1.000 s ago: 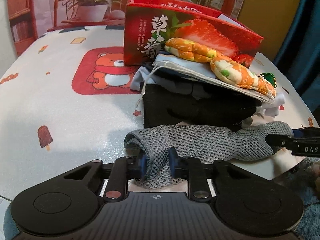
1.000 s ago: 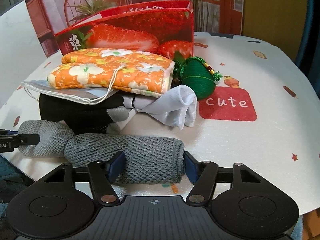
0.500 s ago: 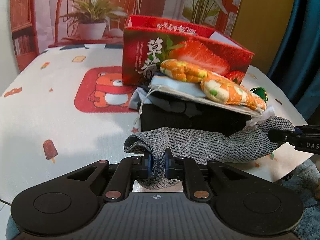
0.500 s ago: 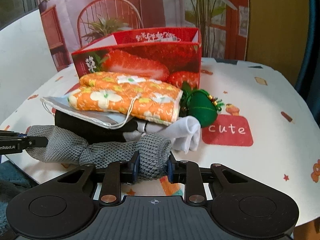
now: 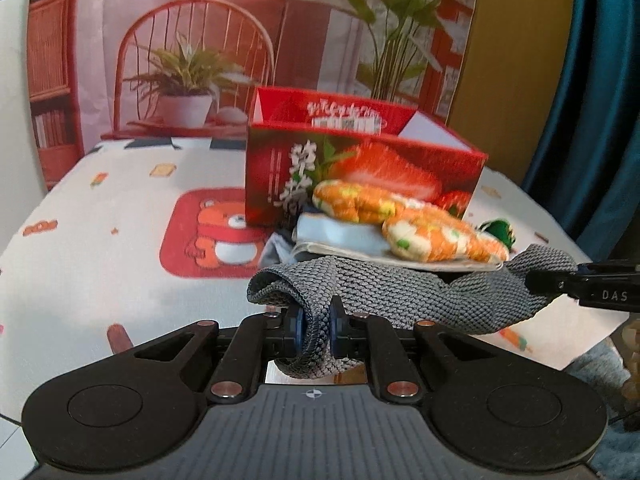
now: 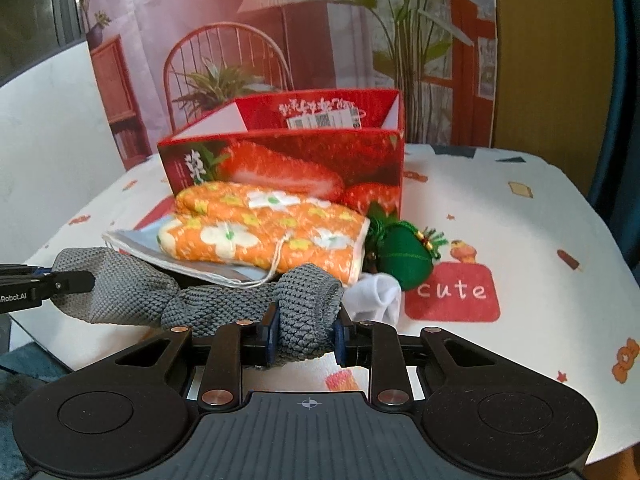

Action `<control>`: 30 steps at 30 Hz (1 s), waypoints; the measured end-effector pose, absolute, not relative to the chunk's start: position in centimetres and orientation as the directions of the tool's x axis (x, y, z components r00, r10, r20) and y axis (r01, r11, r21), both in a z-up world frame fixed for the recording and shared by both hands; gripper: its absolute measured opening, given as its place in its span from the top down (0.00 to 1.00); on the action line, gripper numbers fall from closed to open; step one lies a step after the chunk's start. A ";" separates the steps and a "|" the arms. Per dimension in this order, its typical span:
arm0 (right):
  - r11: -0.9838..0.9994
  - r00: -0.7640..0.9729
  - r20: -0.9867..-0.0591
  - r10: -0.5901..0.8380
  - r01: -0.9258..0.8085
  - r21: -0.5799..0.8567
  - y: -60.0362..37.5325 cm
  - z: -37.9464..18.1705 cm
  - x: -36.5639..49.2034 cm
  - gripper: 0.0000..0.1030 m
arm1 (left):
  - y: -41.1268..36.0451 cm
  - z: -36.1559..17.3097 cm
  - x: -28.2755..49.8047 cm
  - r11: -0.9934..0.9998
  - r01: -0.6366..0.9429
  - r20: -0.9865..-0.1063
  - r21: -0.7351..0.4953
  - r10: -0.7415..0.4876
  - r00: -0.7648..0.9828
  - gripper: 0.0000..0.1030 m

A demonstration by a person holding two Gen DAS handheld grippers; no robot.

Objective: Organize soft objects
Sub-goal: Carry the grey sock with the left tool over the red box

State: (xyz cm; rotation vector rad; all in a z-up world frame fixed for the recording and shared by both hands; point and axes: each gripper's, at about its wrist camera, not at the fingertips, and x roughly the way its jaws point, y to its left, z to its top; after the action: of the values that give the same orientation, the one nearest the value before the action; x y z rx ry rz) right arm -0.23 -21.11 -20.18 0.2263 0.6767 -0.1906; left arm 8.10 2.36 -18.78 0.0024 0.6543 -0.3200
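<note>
The grey knitted cloth (image 5: 400, 300) was held at both ends and stretched between the two grippers, clear of the desk (image 5: 100, 240). The left gripper (image 5: 314, 330) was nearly fully closed, its pads pinching a thin fold of the cloth. The right gripper (image 6: 306, 332) was closed on a thicker bunched end of the same cloth; its jaws had closed within the last second.

Straight ahead of both grippers, just past the cloth, a pile of soft things was seen: an orange flowered mitt (image 6: 264, 232) on top of a light blue flat pouch (image 5: 340, 236). A white sock (image 6: 380, 296) lay ahead and slightly right of the right gripper, touching the pile, with a green stuffed ornament (image 6: 404, 256) just beyond it. Behind the pile an open red strawberry box (image 6: 288, 160) stood upright.

The desk was covered with a white cloth printed with small cartoon motifs: a red bear patch (image 5: 208, 236) ahead-left of the left gripper, a red "cute" patch (image 6: 452, 292) ahead-right of the right gripper. Behind the desk a printed backdrop (image 5: 240, 40) with a red chair, potted plants and a lamp was hung. A teal curtain (image 5: 600, 100) was seen far right.
</note>
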 end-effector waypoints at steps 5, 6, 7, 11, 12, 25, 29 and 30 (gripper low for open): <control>0.960 0.783 -0.615 -0.088 0.231 0.157 -21.0 -18.6 -0.2 0.78 | 2.5 -17.0 7.8 0.948 0.296 -0.563 -0.117 -0.308 0.767 0.88; 0.962 0.789 -0.609 -0.087 0.226 0.156 -20.9 -18.3 -0.2 0.78 | 2.5 -16.6 7.6 0.947 0.298 -0.553 -0.117 -0.311 0.773 0.88; 0.963 0.795 -0.601 -0.086 0.220 0.154 -20.8 -17.9 -0.2 0.78 | 2.5 -16.3 7.5 0.946 0.300 -0.544 -0.118 -0.315 0.778 0.88; 0.969 0.814 -0.575 -0.080 0.200 0.147 -20.5 -16.3 0.0 0.78 | 2.4 -15.1 7.3 0.945 0.306 -0.517 -0.120 -0.322 0.793 0.88; 0.970 0.818 -0.570 -0.080 0.196 0.145 -20.5 -15.9 0.1 0.78 | 2.3 -14.8 7.3 0.945 0.306 -0.512 -0.119 -0.322 0.796 0.88; 0.970 0.857 -0.510 -0.069 0.178 0.168 -22.3 -11.9 2.5 0.79 | 2.0 -10.8 8.7 0.941 0.318 -0.424 -0.117 -0.337 0.841 0.88; 0.973 0.865 -0.495 -0.079 0.174 0.150 -22.8 -10.9 4.2 0.79 | 1.5 -9.9 10.0 0.944 0.314 -0.408 -0.103 -0.328 0.852 0.88; 0.974 0.867 -0.492 -0.084 0.175 0.143 -22.9 -10.6 4.6 0.79 | 1.4 -9.7 10.5 0.944 0.314 -0.405 -0.100 -0.327 0.854 0.88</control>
State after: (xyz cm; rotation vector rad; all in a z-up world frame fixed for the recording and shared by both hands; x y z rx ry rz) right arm 4.62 -22.94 -10.62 0.1859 0.5050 -0.1363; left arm 10.48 1.39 -9.66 -0.0303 0.4318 -0.3373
